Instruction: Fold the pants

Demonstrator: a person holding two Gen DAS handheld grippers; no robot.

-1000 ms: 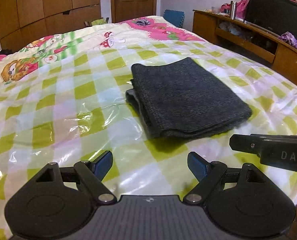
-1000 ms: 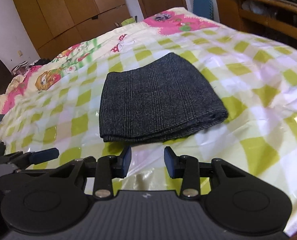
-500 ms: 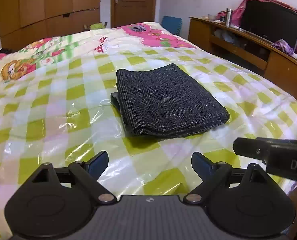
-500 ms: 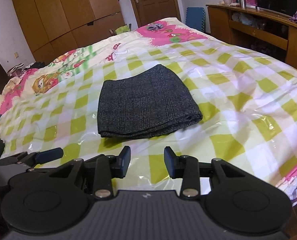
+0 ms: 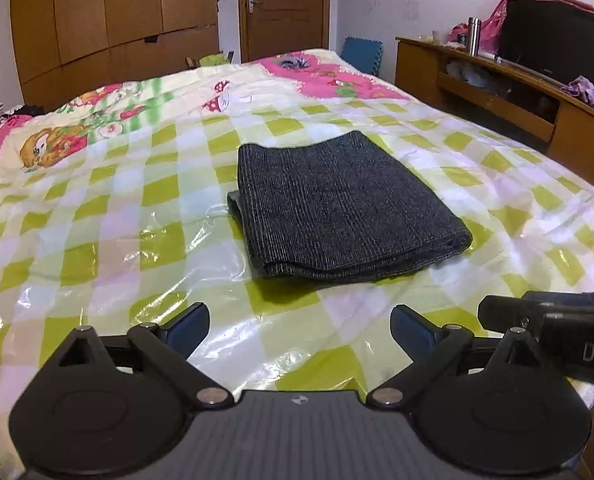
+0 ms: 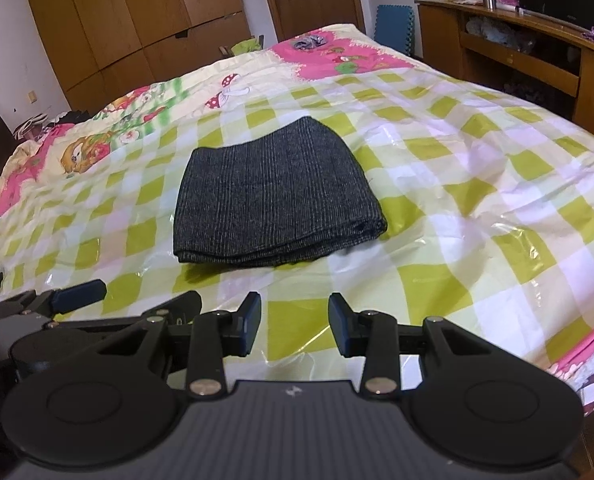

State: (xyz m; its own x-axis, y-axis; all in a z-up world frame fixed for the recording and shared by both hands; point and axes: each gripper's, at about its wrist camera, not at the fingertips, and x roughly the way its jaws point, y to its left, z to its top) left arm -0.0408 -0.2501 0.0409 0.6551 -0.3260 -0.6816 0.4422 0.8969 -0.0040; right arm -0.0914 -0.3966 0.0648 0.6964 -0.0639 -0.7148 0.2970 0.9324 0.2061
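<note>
Because the pants (image 5: 345, 208) already lie as a compact dark grey rectangle of several layers on the checked plastic sheet (image 5: 97, 248) of the bed, the folding seems to be finished, and I judge that both tools stand apart from the cloth for this reason. The left gripper (image 5: 299, 326) has its jaws spread wide and holds nothing; the pants are in front of it and a little to its right, well apart from its blue fingertips (image 5: 189, 320). The right gripper (image 6: 295, 326) has a narrower gap between its jaws, but it is also empty, and the pants (image 6: 273, 204) lie ahead of it, slightly to its left. The folded edge of the bundle faces both grippers, and one lower layer sticks out a little on the side left of the left gripper, so the stack is not perfectly even.

For writing, only the white letters "DA" can be read on the black body of the right gripper (image 5: 569, 332), seen at the right edge of the left wrist view; the rest is cut off. A small logo on each tool's base is too small to read
</note>
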